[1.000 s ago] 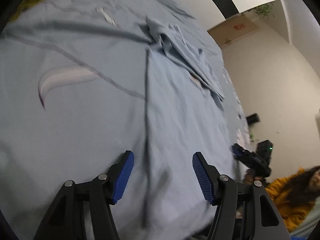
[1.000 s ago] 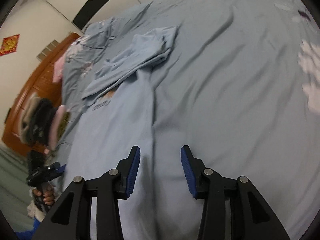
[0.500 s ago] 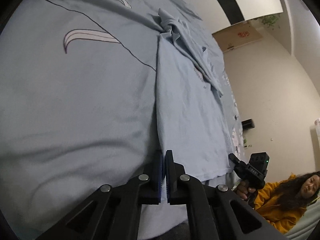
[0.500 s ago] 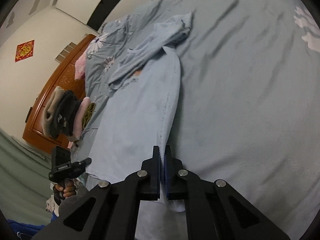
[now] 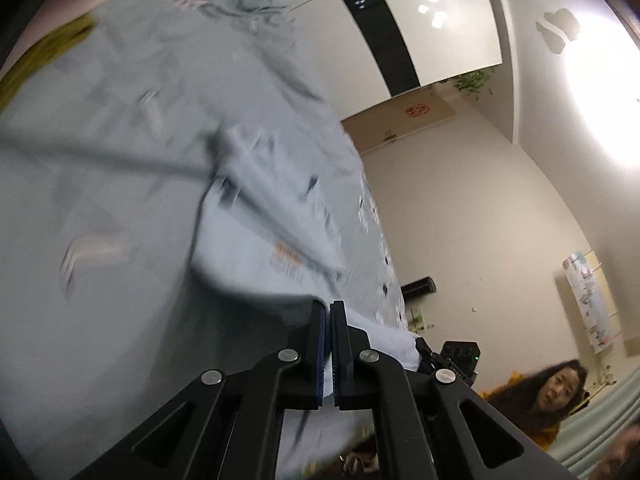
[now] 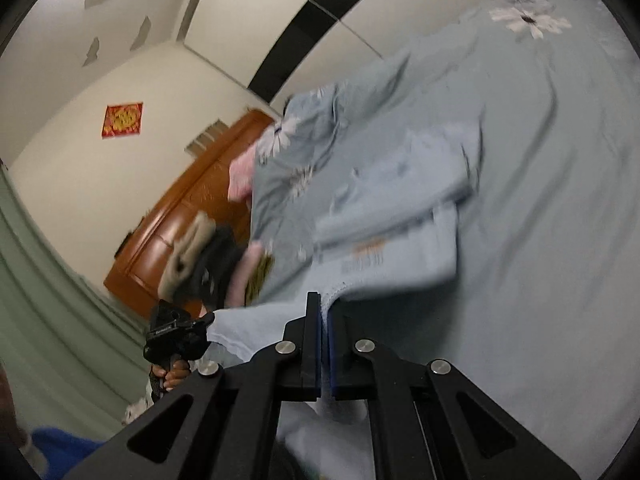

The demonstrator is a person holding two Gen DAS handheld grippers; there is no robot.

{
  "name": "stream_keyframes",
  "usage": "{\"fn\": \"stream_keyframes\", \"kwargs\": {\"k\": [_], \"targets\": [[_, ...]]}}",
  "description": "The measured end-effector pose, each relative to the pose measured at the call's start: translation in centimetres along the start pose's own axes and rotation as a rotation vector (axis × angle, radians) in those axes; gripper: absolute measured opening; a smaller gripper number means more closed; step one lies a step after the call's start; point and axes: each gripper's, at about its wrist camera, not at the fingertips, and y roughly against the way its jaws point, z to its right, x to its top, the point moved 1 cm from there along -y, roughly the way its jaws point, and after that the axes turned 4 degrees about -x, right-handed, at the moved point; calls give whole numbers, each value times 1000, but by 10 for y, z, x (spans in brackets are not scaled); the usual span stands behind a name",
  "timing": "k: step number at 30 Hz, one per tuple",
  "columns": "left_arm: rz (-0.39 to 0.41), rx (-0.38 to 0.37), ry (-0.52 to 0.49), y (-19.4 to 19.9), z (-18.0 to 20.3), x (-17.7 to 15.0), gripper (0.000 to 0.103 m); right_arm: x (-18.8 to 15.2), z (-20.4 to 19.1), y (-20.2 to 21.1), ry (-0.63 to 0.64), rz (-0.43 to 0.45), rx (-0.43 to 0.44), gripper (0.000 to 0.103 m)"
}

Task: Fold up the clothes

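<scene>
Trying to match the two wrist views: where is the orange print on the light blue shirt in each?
Left wrist: orange print at centre, above the left gripper.
Right wrist: orange print at centre, above the right gripper.
Shared landmark: the shirt hem, clamped in both.

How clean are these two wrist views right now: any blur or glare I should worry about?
Left wrist view: bedsheet and light blue shirt streaked with motion blur, tool sharp, strong ceiling-light glare upper right. Right wrist view: shirt smeared, tool crisp, no glare; fisheye bends both.
</scene>
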Motion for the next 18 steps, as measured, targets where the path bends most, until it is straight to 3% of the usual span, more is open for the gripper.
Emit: {"fn": "stream_keyframes", "kwargs": {"k": [5,9,12,18], "targets": [[46,6,36,-62,-14,89,3,76,28,-45,-84,40,-44,2],[45,83,103,-107,-48,138,3,127,63,-92,-182,52,-129,2],[33,177,124,-146,-75,162,3,148,86,-131,-220,32,-241,2],[41,191,195,-185,-113,189,4,159,131,-172,-374,25,-306,3]]}}
